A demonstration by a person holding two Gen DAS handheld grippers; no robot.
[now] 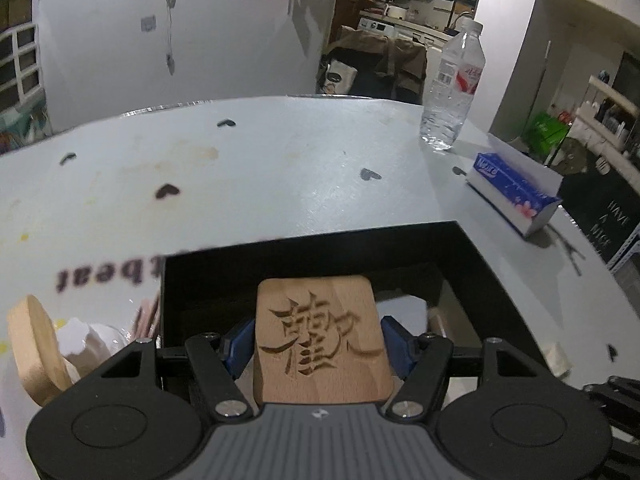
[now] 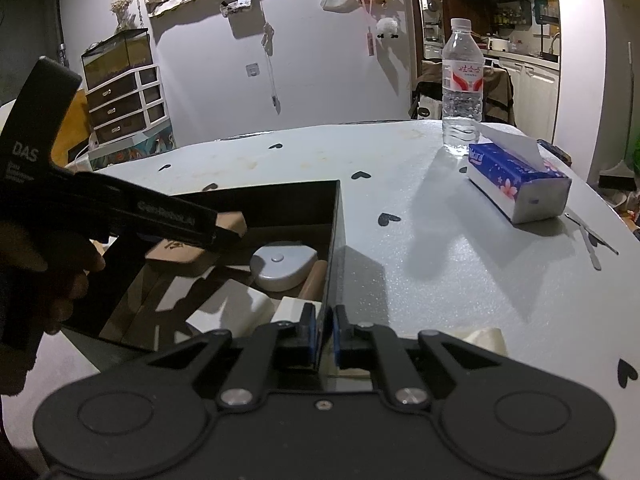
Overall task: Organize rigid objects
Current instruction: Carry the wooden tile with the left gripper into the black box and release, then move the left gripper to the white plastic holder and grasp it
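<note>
We had the left gripper (image 1: 318,340) clamped on the wooden tile (image 1: 320,340) over the black box (image 1: 472,252), w/ the right gripper (image 2: 324,334) pinching its wall (fingers nearly together).

One bottle (image 2: 462,84), one tissue pack (image 2: 520,186), one box (image 2: 335,240).

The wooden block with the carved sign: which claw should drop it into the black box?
Left. The left claw already grips the wooden block above the black box; the right claw is clamped on the box's wall.
</note>
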